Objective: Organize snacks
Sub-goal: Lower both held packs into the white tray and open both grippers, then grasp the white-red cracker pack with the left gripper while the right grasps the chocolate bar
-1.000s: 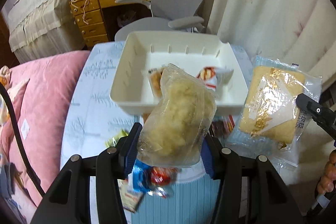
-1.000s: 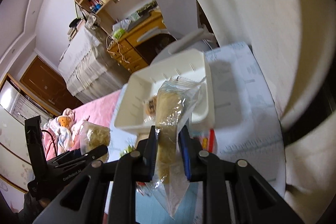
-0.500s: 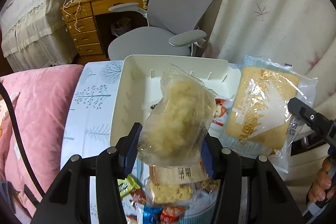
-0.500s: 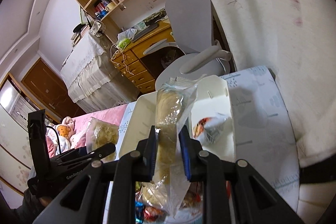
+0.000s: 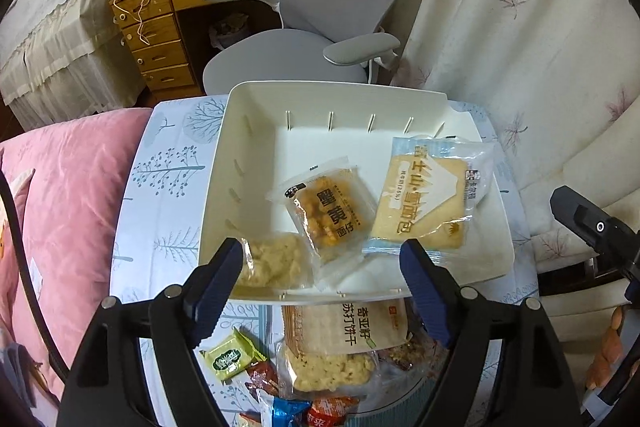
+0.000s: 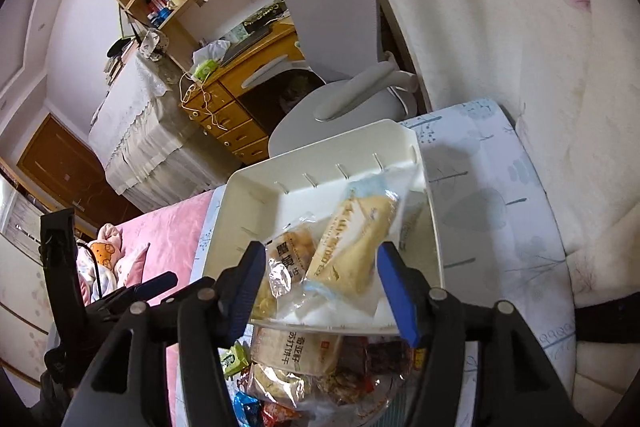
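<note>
Three packets lay in the white bin (image 5: 224,187): a crumbly snack bag (image 5: 272,263) at 7 o'clock, an egg-yolk pastry (image 5: 328,211) at its centre and a flat bread packet (image 5: 424,203) at 3 o'clock, while a pile of snacks (image 5: 340,347) remained on the table at its near rim. A second earlier each tool carried a packet above the bin. Now the left tool (image 5: 324,279) and right tool (image 6: 324,283) had just been opening, both spread and pinching nothing.

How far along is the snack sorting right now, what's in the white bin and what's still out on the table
Done: three packs lie in the white bin: the pale crumbly pack, the brown snack pack and the flat bread pack. In hand: nothing; the left gripper and right gripper have just been opening, jaws empty. Left: the snack pile on the table in front of the bin.
</note>
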A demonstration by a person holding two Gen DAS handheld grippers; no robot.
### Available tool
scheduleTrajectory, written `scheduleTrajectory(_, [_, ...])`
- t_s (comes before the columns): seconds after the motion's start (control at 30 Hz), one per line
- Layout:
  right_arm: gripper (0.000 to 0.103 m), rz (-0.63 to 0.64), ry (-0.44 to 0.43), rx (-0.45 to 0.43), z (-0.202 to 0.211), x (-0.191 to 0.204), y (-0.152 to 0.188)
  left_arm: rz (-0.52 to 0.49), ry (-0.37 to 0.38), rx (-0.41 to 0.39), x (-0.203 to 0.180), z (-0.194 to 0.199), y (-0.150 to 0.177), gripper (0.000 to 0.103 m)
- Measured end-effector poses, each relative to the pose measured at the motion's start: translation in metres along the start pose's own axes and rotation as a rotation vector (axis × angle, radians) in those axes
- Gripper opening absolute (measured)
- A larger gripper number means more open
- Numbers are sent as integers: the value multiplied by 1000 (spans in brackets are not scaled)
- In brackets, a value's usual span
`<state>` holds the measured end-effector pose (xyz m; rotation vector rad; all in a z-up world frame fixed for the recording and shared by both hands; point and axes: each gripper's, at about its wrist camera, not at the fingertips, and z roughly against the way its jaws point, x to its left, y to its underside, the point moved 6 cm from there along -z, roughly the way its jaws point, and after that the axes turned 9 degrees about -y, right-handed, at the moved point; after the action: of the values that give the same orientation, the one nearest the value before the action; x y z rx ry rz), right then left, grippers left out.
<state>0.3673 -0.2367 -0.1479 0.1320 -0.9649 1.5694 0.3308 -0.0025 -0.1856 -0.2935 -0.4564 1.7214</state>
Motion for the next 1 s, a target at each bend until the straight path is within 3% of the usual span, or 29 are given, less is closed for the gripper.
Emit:
scheduleTrajectory(0.4, [62,11,-25,22,33,6,17,86,-41,-8,16,46,42,81])
scheduleTrajectory(0.7, [64,53,-45,67,60,3,42,220,-103,2,39,78,99,82])
scheduleTrajectory(1.0, [73,27,-75,114,71,-8,64,336,-163,50,58,92,161,82])
